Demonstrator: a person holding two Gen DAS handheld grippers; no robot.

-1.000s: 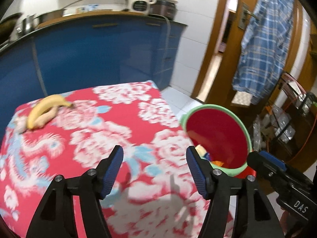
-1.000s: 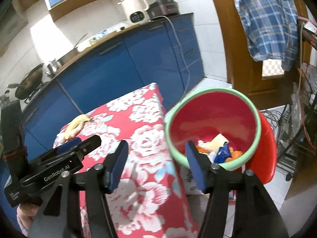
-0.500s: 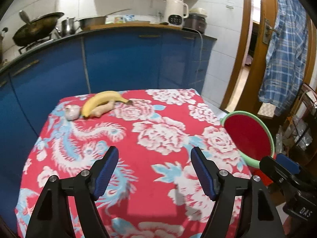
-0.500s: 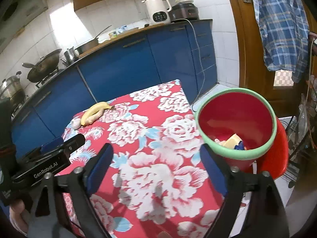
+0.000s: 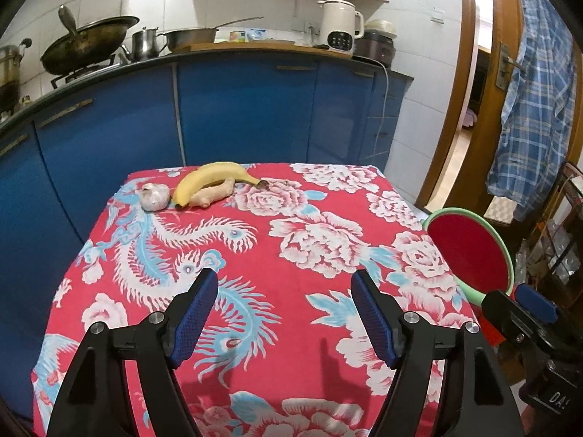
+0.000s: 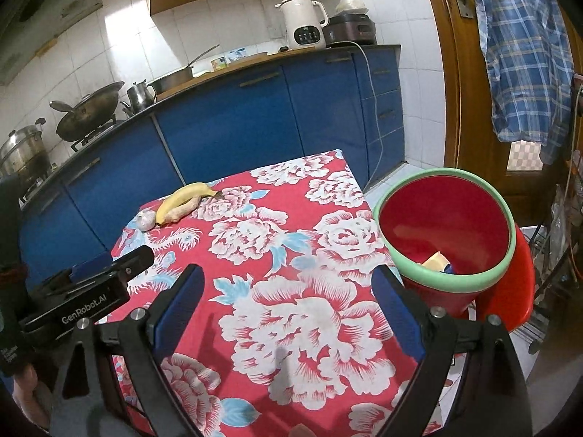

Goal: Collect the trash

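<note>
A red bin with a green rim (image 6: 444, 233) stands on a red stool beside the table's right edge; some yellow and blue trash (image 6: 439, 263) lies inside. It also shows in the left wrist view (image 5: 470, 251). The table has a red flowered cloth (image 5: 291, 240). A banana (image 5: 215, 178), a ginger root (image 5: 215, 196) and a garlic bulb (image 5: 155, 196) lie at its far left corner. My left gripper (image 5: 284, 313) is open and empty over the near part of the table. My right gripper (image 6: 288, 309) is open and empty over the table's right part, near the bin.
Blue kitchen cabinets (image 5: 237, 109) run behind the table, with a wok (image 5: 87, 43), pots and a white kettle (image 5: 340, 25) on the counter. A wooden door with a plaid shirt (image 6: 524, 54) is at the right. A wire rack (image 5: 557, 240) stands beyond the bin.
Both grippers have pulled back and up from the bin toward the near side of the table. The right gripper's jaws have opened wider. More of the table and the banana corner now shows.
</note>
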